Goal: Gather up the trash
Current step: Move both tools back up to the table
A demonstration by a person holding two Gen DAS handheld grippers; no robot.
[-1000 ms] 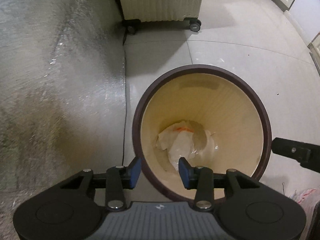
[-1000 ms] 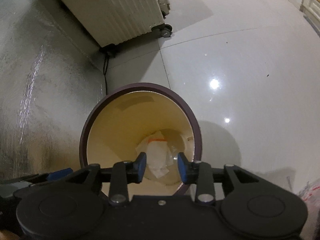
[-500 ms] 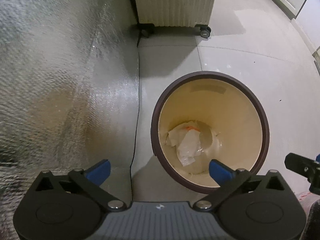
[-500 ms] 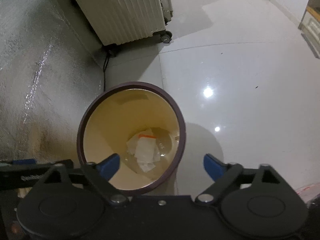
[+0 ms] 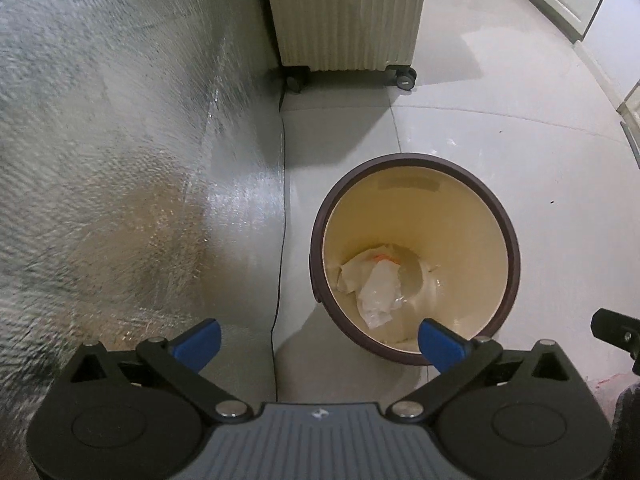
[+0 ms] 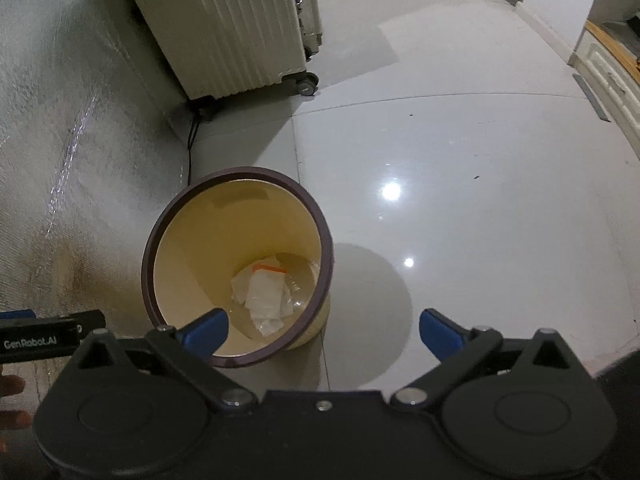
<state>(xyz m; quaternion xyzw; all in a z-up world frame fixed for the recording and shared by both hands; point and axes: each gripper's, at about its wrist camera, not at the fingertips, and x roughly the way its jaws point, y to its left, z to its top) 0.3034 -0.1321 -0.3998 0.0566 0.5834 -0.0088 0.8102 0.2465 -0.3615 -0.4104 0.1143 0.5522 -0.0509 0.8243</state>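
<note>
A round bin (image 5: 514,248) with a dark brown rim and cream inside stands on the tiled floor. Crumpled white paper and clear plastic with an orange mark (image 5: 378,288) lie at its bottom. My left gripper (image 5: 318,340) is open above the bin's near left rim, nothing between its blue pads. In the right wrist view the same bin (image 6: 240,170) and trash (image 6: 264,300) lie below and to the left. My right gripper (image 6: 322,330) has its jaws opening wide over the bin's near right rim, with nothing held.
A cream ribbed suitcase (image 5: 348,12) on wheels stands beyond the bin. A silver foil sheet (image 5: 100,160) covers the left side, and a black cable (image 5: 280,240) runs along its edge. Glossy grey tiles (image 6: 480,200) spread to the right. A person's fingers (image 6: 10,384) show at the left edge.
Both grippers went from narrow to wide open. Both pulled up and back from the bin, which now looks smaller. The trash lies at the bottom as before.
</note>
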